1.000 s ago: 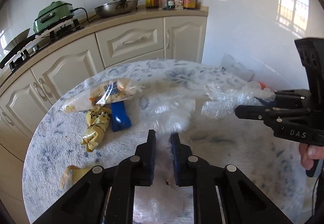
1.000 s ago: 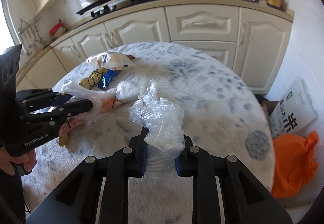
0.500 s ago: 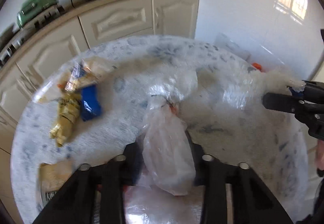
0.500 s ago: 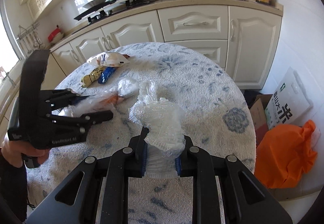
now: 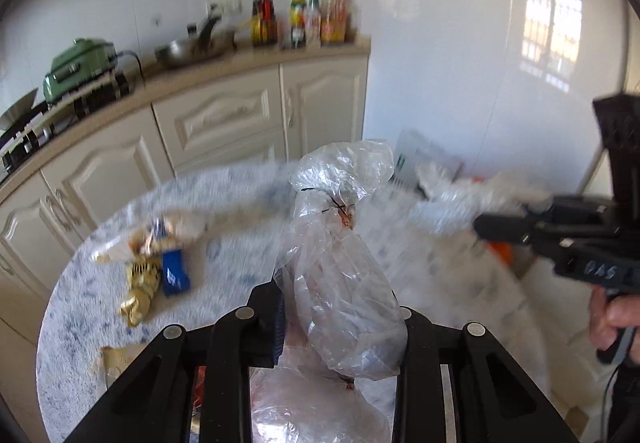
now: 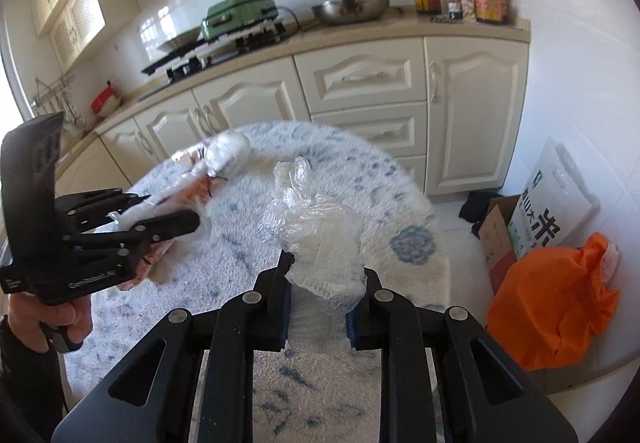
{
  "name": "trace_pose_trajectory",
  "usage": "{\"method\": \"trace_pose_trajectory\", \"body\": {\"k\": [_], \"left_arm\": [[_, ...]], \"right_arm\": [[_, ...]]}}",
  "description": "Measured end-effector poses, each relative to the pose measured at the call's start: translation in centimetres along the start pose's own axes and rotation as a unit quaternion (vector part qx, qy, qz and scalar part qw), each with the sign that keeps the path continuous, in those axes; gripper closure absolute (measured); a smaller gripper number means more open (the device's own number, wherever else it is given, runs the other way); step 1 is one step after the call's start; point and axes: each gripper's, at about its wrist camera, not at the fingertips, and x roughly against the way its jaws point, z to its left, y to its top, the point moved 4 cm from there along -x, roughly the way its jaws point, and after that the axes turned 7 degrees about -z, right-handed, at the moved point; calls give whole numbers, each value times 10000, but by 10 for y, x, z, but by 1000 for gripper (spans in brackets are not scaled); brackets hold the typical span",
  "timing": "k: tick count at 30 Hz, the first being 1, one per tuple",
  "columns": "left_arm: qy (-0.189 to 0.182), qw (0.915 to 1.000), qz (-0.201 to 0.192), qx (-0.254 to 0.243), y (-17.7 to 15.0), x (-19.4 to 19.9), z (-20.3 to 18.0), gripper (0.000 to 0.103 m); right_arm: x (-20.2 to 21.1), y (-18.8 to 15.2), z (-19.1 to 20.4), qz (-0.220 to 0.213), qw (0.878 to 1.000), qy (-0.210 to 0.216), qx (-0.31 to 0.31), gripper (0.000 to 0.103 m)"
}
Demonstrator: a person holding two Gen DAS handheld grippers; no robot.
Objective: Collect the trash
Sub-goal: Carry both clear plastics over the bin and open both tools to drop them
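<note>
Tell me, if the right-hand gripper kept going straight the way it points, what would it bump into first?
Probably the round table. The right gripper, shut on crumpled clear plastic, aims down over bare tabletop; nothing else seems to lie ahead, though depth is unclear.

Crinkled clear plastic bag (image 5: 340, 267) — glossy

two bags of trash lifted, wrappers left on the table

a clear plastic bag (image 5: 340, 267), knotted near its top with reddish scraps inside, stands upright between the left gripper's (image 5: 340, 323) pads. a crumpled wad of clear plastic film (image 6: 316, 239) sits pinched in the right gripper (image 6: 318, 313), its top poking upward. on the round table (image 5: 80, 307) lie a yellow snack wrapper (image 5: 140, 293), a blue packet (image 5: 174, 275) touching it, and a clear food bag (image 5: 160, 233) just behind them.
</note>
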Motion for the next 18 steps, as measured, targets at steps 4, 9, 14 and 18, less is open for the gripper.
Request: {"method": "trace_pose_trajectory", "body": {"k": [4, 9, 14, 18], "left_arm": [[-40, 9991, -414, 98, 13, 26, -19, 77], [-193, 9968, -714, 287, 18, 48, -47, 76], [-463, 9941, -843, 499, 20, 46, -74, 76], [-750, 9916, -857, 612, 22, 35, -100, 76]], "right_arm": [[24, 9, -8, -254, 9996, -54, -75, 83], [53, 17, -20, -517, 9984, -224, -102, 83], [88, 20, -43, -763, 9955, -537, -184, 83], [112, 13, -72, -867, 9921, -840, -350, 83]]}}
